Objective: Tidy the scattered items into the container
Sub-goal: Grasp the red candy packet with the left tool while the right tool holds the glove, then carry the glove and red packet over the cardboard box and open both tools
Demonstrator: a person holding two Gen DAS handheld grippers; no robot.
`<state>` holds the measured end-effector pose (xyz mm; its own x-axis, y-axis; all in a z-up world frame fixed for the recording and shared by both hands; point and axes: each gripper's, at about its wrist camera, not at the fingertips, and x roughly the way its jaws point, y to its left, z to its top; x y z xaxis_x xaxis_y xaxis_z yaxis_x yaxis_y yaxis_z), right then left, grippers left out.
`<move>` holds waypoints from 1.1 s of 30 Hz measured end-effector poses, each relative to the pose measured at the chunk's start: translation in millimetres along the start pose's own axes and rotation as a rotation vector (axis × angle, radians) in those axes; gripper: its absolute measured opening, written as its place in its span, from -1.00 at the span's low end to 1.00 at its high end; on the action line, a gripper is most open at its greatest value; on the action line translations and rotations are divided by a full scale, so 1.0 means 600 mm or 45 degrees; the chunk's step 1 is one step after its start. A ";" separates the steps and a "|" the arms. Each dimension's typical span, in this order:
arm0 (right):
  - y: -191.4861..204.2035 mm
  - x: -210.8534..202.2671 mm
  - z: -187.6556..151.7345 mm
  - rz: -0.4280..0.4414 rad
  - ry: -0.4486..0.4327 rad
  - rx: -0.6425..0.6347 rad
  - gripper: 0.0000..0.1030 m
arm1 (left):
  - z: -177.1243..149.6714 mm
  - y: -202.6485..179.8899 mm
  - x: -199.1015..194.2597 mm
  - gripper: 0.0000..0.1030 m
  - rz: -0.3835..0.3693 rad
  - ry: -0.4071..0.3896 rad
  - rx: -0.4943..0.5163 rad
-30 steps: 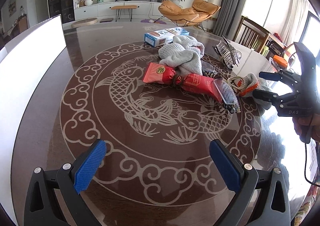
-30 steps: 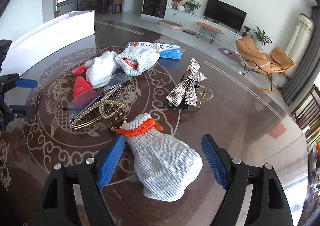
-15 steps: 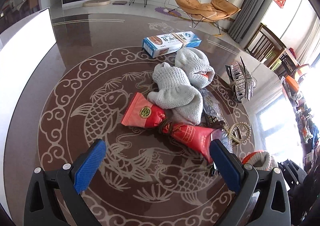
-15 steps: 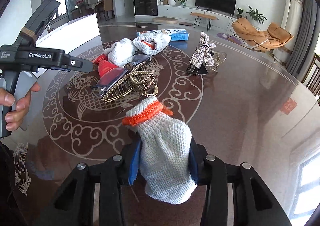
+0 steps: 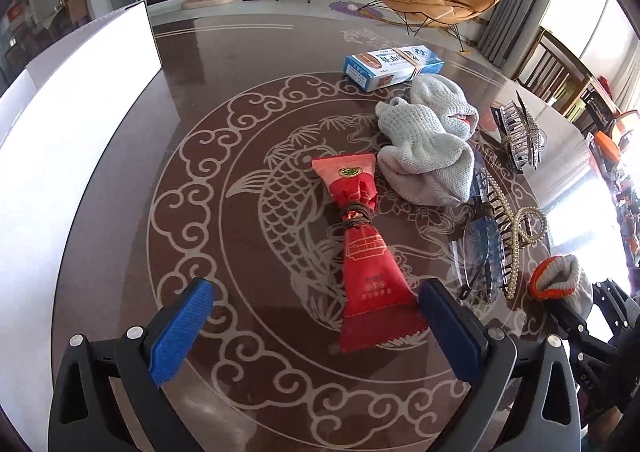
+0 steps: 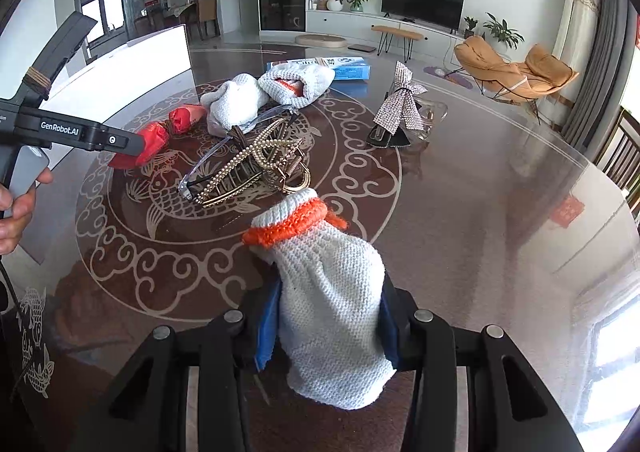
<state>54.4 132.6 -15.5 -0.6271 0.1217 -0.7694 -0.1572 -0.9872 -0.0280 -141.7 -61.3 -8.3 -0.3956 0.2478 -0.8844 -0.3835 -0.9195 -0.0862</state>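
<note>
**Right gripper clamped on the knit glove**

We see the white knit glove point(image 6: 332, 316) pinched between the right gripper point(image 6: 328, 324) and its blue pads, which have just closed on it. Its long axis runs along the fingers, orange cuff pointing away toward the pearl hair claw point(image 6: 256, 168). The gripper tilts steeply down at the surface point(image 6: 500, 212). Our left gripper point(image 5: 316, 332) stands wide and holds nothing, angled down over the red pouch point(image 5: 364, 256), whose length runs away from it.
</note>
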 end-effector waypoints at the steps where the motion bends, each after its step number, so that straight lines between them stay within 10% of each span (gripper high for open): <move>1: 0.001 0.000 0.000 -0.004 0.001 -0.004 -0.14 | 0.007 -0.007 -0.003 1.00 0.009 -0.028 0.024; 6: -0.005 -0.002 0.001 0.013 0.000 0.012 -0.14 | 0.050 -0.037 0.051 1.00 0.116 0.017 0.113; 13: -0.006 0.000 0.004 0.014 0.001 0.025 -0.19 | 0.046 -0.038 0.074 0.90 0.027 -0.004 0.167; 15: -0.005 0.001 0.005 0.013 0.001 0.027 -0.19 | 0.043 -0.037 0.061 -0.06 0.026 -0.072 0.202; 17: -0.004 0.002 0.006 0.007 0.001 0.025 -0.20 | 0.043 -0.030 0.054 -0.58 -0.024 -0.076 0.177; 24: 0.007 -0.007 0.003 -0.064 -0.018 0.024 -0.31 | -0.026 0.022 -0.018 -0.59 -0.256 -0.089 0.001; 33: 0.164 -0.052 -0.007 0.355 -0.034 0.319 -0.33 | -0.081 0.194 -0.225 -0.59 -0.340 -0.241 -0.123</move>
<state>61.8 31.0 3.0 -0.6914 -0.1426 -0.7082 -0.1568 -0.9273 0.3398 -92.3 -216.9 78.5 -0.4436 0.5275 -0.7246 -0.4168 -0.8371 -0.3543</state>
